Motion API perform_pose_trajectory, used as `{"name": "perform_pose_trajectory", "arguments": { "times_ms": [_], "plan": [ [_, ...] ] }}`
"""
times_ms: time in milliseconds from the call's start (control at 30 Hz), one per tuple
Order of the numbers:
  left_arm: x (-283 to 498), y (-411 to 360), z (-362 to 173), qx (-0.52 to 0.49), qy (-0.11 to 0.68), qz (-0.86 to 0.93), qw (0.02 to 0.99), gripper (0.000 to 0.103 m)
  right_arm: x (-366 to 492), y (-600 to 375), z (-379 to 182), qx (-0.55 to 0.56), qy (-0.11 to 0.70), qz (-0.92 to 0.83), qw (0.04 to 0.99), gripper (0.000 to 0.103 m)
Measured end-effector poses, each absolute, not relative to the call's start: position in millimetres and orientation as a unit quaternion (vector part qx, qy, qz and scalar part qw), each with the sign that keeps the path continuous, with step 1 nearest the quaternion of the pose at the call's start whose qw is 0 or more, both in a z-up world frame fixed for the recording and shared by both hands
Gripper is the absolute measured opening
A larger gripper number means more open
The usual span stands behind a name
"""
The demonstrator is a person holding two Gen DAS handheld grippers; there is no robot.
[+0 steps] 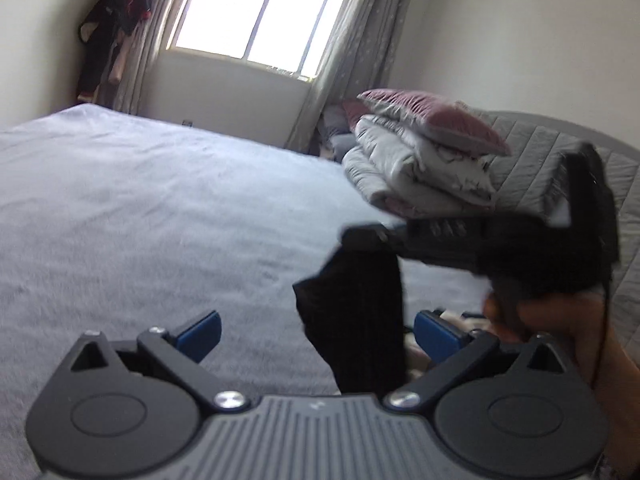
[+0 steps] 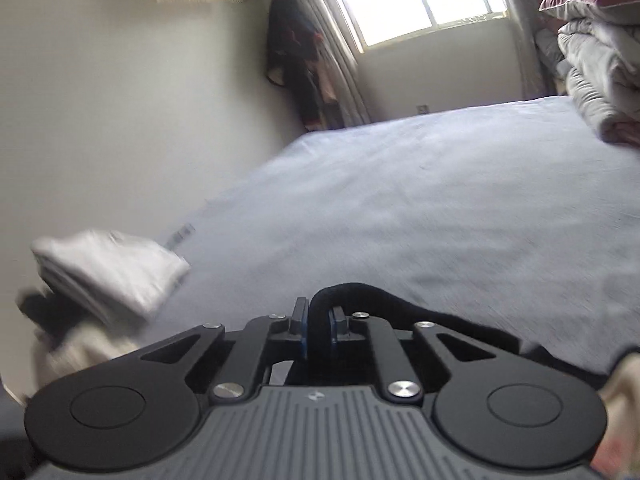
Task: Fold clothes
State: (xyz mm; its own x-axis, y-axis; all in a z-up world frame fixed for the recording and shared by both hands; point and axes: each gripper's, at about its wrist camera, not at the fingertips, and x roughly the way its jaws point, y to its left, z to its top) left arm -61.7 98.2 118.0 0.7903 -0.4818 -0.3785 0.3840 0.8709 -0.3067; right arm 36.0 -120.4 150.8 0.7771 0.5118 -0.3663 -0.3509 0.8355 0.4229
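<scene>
Presently listed, one bedroom. Bed: pale blue-grey cover, flat, broad, mostly bare across its middle. Window: bright, at the far wall, flanked by grey curtains. Hanging clothes: dark bundle in the corner left of the window. Stacked bedding: folded grey quilts topped by a pink pillow, at the far right end of the bed, against a quilted grey headboard. Folded white clothes: small pile at the bed's near left edge in the right wrist view, blurred, with a dark item beneath and beside it.

Black garment: lifted clear of the bed, hanging from the right gripper; its long axis runs nearly vertical, free end pointing down, a narrow band of cloth. In the right wrist view the same cloth arches up between the blue pads and trails off to the right.

Right gripper: jaws nearly together, pinching the black garment's edge; held by a hand at the right in the left wrist view.

Left gripper: jaws spread wide, blue pads bare; the garment hangs between and beyond them, whether touching I cannot tell.

Open room: wide bare cover to the left and ahead of the garment; bed edge close on the left wall side.
</scene>
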Motion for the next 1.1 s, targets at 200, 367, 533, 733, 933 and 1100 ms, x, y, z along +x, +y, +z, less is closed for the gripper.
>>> {"name": "perform_pose_trajectory", "arguments": {
  "times_ms": [200,367,533,733,933,1100],
  "plan": [
    [-38.0,58.1,103.2,-0.076,0.263,-0.275,0.922,0.103,24.5,-146.5,159.4,0.15,0.272,0.212,0.927,0.057],
    [-11.3,9.3,56.9,-0.038,0.327,-0.286,0.9,0.103,-32.1,-227.2,77.8,0.101,0.326,0.008,0.94,0.072],
    [3.0,-30.5,23.8,0.042,0.37,-0.248,0.894,0.103,-69.7,-238.9,14.1,0.011,0.294,0.016,0.956,0.089],
    [-9.4,-34.1,9.0,0.049,0.327,-0.226,0.916,0.103,-68.8,-226.8,10.1,-0.016,0.287,0.019,0.957,0.101],
    [-15.6,-31.7,12.2,0.044,0.317,-0.219,0.922,0.103,-67.7,-222.7,13.7,-0.027,0.287,0.016,0.958,0.101],
    [-15.4,-33.8,8.9,0.039,0.316,-0.22,0.922,0.103,-68.2,-218.5,11.7,-0.028,0.285,0.015,0.958,0.101]
  ]
}}
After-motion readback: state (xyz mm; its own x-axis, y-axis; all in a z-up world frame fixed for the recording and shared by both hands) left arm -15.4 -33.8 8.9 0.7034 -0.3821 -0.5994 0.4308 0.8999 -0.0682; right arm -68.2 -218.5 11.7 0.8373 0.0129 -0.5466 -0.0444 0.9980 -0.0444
